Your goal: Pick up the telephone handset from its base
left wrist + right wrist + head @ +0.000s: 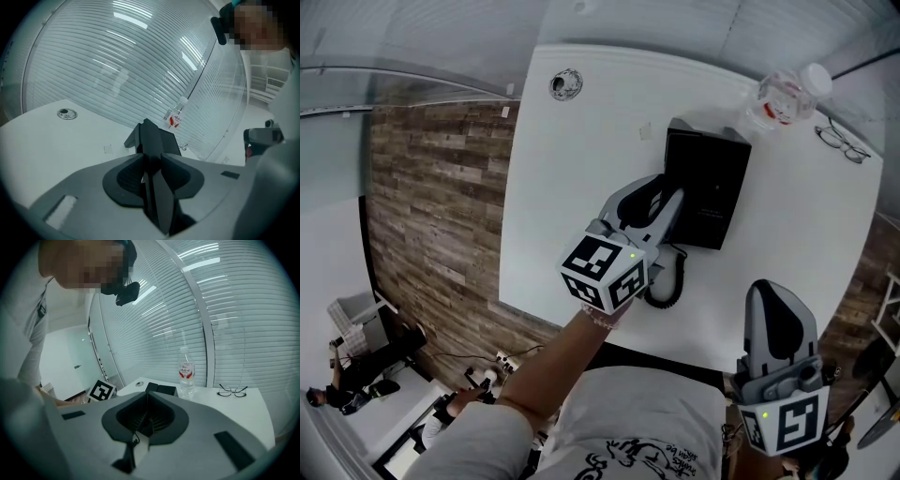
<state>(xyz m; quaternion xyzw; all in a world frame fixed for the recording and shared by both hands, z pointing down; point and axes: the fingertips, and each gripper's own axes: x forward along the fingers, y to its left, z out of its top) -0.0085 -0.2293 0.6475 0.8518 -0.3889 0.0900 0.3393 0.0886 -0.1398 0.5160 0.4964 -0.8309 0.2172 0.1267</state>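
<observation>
Telephone handset (660,204) at the left edge of the telephone base (708,183). Its long axis runs parallel to that edge, one end towards the near side of the base and the other towards the far side. The coiled cord (666,281) hangs in a loop just off the near left corner of the base.

The head view alone gives the layout on the white table (581,187): a water bottle (783,98) just beyond the far right corner of the base, a pair of glasses (842,142) further right of it, and a round cable port (565,84) well to the far left of the base. In this view the left gripper (667,192) covers most of the handset. Whether the handset rests on the base or is raised off it cannot be told.

The left gripper view alone shows the grip. The handset (157,187) appears edge-on as a narrow black slab between the jaws, and the jaws are closed partway against its two sides, grasping it.

The right gripper view alone shows the base (161,390) from the side, with the bottle (186,373) standing upright just right of it.

The right gripper (769,291) is held well to the near right of the base, off the table's near edge. Its jaws are clenched together with nothing between them.
</observation>
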